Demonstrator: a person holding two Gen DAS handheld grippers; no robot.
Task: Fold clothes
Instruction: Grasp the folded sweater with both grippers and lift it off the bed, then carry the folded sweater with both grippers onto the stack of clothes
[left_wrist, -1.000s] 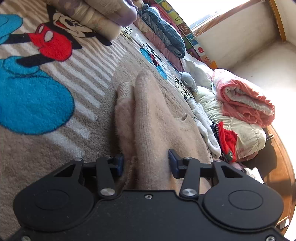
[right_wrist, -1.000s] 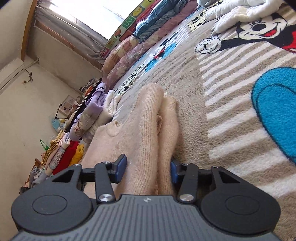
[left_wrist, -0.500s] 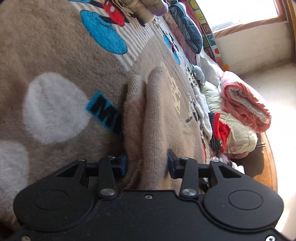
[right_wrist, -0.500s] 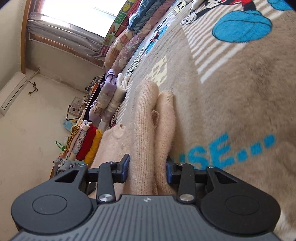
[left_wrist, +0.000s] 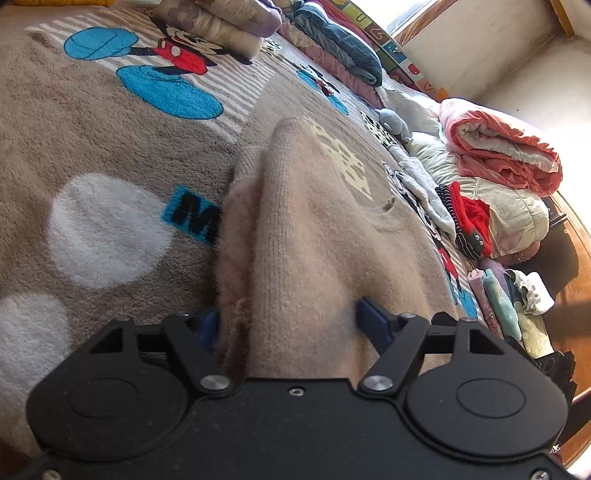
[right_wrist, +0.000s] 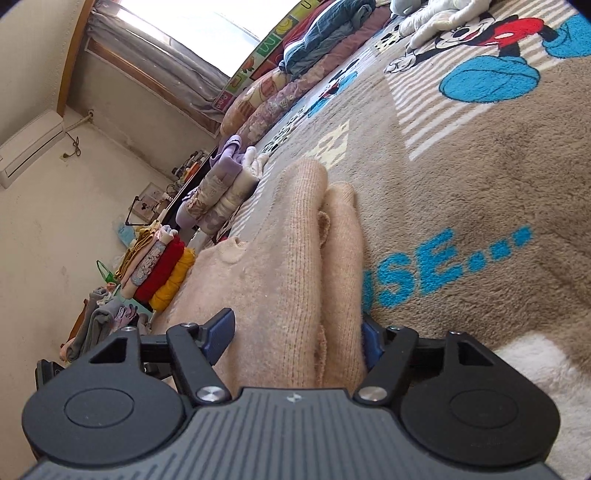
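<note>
A beige-pink knit sweater (left_wrist: 310, 236) lies on a Mickey Mouse blanket (left_wrist: 110, 122), its side edges folded over into thick ridges. My left gripper (left_wrist: 288, 325) is shut on the sweater's folded edge, blue pads pressing the bunched knit. My right gripper (right_wrist: 295, 332) is shut on the sweater (right_wrist: 291, 266) at its opposite folded edge. The neckline shows in the left wrist view (left_wrist: 388, 218) and in the right wrist view (right_wrist: 229, 251).
Folded clothes (left_wrist: 214, 22) are stacked at the blanket's far edge. A rolled pink quilt (left_wrist: 498, 147) and piled garments (left_wrist: 469, 221) lie on the right. Red and yellow folded items (right_wrist: 166, 273) line the bed's left side. Bedding (right_wrist: 325, 33) lies by the window.
Both grippers have kept hold of the sweater's edges and moved it across the blanket; the jaws stand wider around thicker bunches of knit. The left wrist view now shows more of the far blanket.
</note>
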